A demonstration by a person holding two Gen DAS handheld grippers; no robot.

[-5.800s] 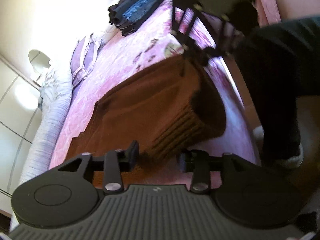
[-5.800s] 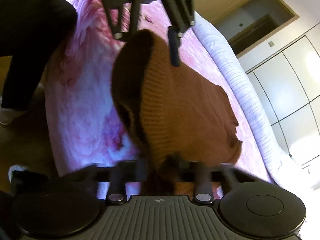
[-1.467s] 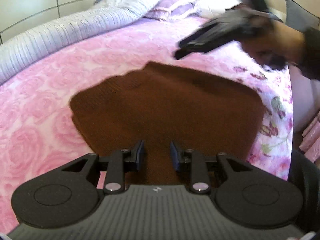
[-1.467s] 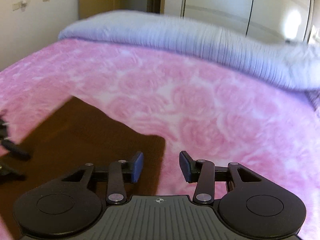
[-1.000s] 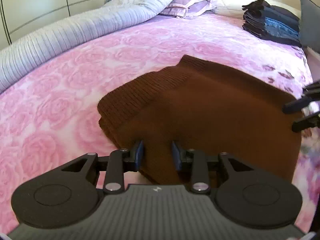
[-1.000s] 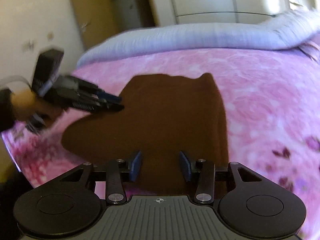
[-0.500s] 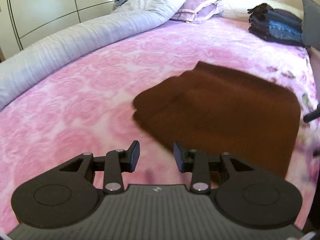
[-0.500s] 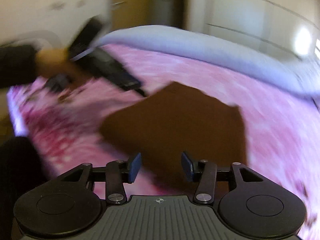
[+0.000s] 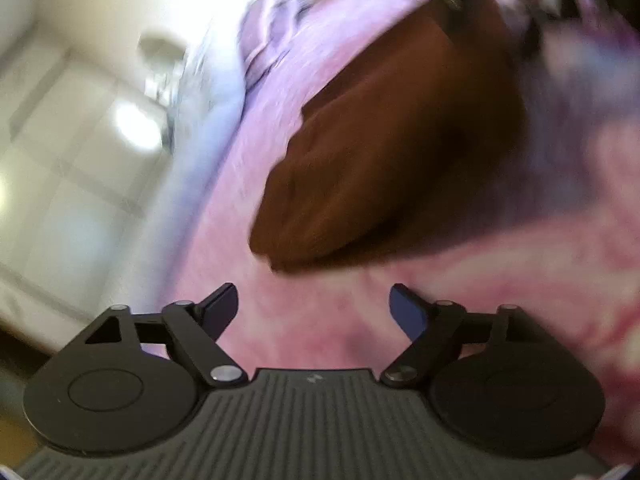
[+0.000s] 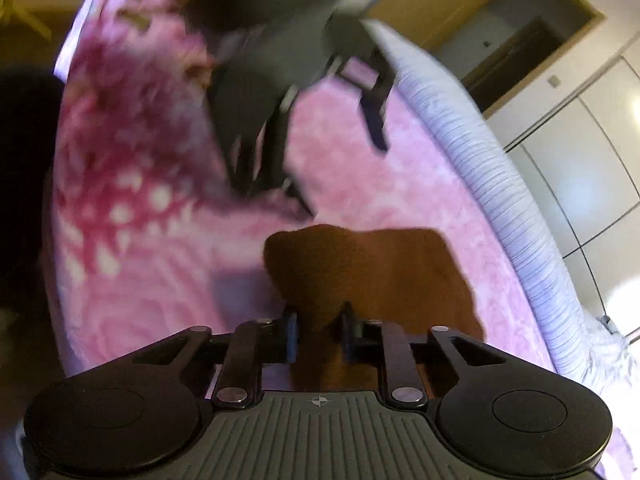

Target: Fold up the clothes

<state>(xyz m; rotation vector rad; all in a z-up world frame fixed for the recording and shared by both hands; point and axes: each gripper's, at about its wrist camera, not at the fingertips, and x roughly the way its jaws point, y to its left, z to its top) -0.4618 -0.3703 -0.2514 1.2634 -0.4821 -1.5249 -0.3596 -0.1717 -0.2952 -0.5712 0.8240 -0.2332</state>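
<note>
A folded brown knit sweater lies on the pink rose-patterned bedspread. My left gripper is open and empty, a little short of the sweater's near end, over bare bedspread. My right gripper is shut on the sweater, pinching its near edge between the blue pads. The left gripper shows blurred in the right wrist view, wide open above the bedspread beyond the sweater. The left wrist view is motion-blurred.
A rolled lavender duvet runs along the far side of the bed, with white wardrobe doors behind it. Pillows lie at the head of the bed. The bed's edge and a dark trouser leg are at left.
My right gripper has closed on the sweater's edge. My left gripper has opened wider and swung fast to the sweater's other end; both views have rotated.
</note>
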